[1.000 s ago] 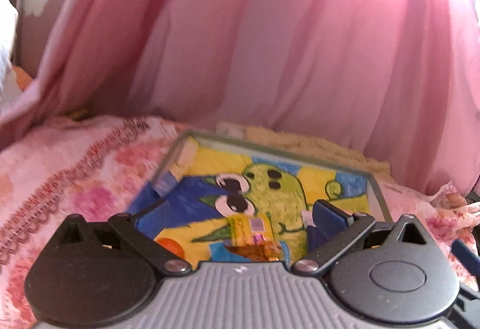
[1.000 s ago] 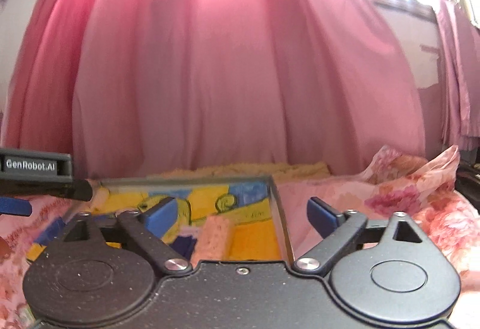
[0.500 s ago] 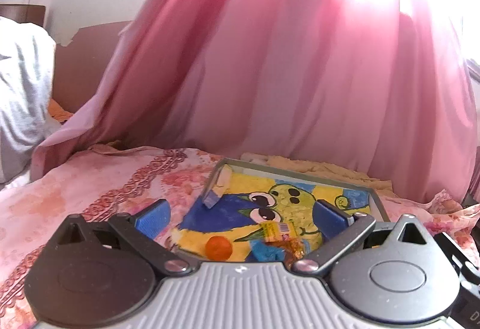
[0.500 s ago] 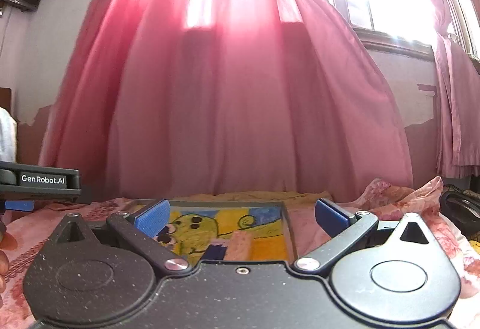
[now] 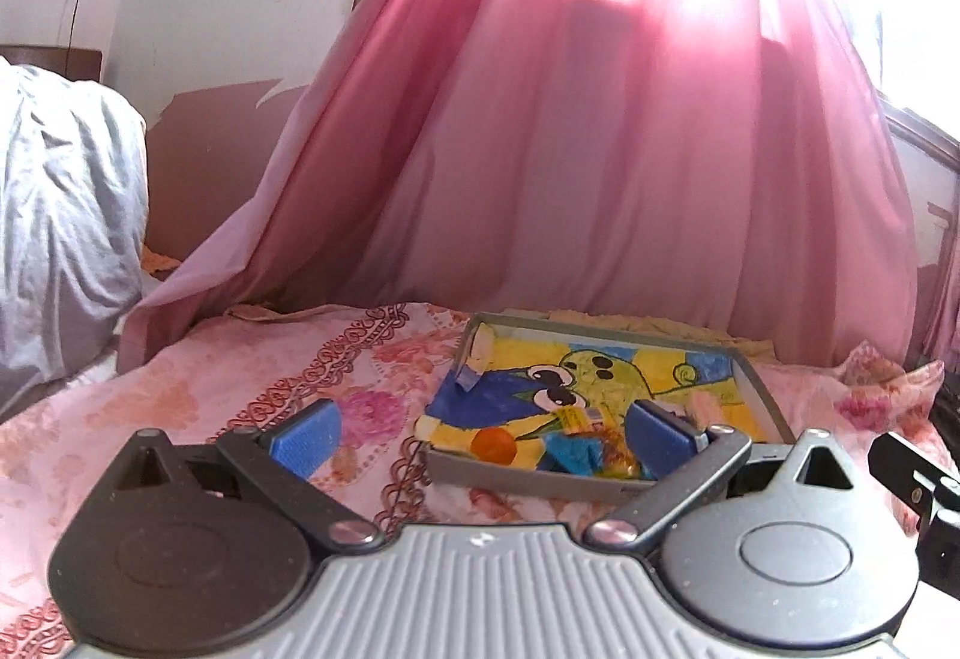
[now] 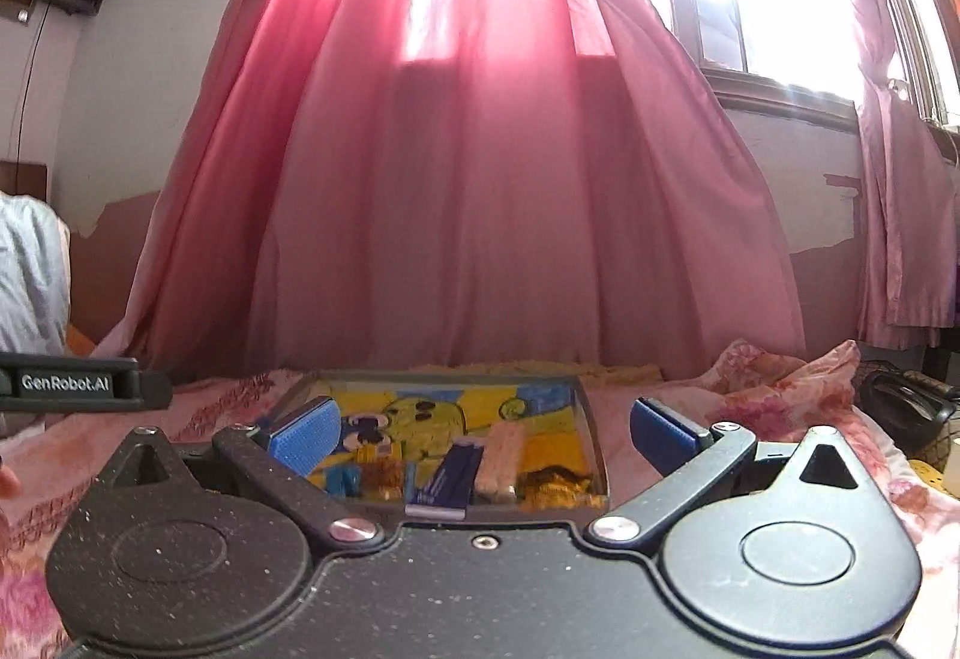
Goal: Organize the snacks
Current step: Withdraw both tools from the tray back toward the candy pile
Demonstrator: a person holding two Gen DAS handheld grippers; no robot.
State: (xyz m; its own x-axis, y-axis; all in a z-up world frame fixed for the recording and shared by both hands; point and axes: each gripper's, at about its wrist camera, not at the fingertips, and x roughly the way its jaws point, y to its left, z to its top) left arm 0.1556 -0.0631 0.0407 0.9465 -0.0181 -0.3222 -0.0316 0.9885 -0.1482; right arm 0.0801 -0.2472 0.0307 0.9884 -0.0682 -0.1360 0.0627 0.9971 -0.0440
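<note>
The snacks look mostly gathered — an orange ball, a dark blue bar and a pale wafer pack lie in the tray on the bed. Both the left hand-held gripper and right hand-held gripper hang wide open, empty — little seems left.

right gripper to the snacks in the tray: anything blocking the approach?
Nothing visible does. The right gripper is open and empty, with the tray straight ahead. The dark blue packet and pale wafer bar lie uncovered at its near edge; only the tray's low rim lies between.
</note>
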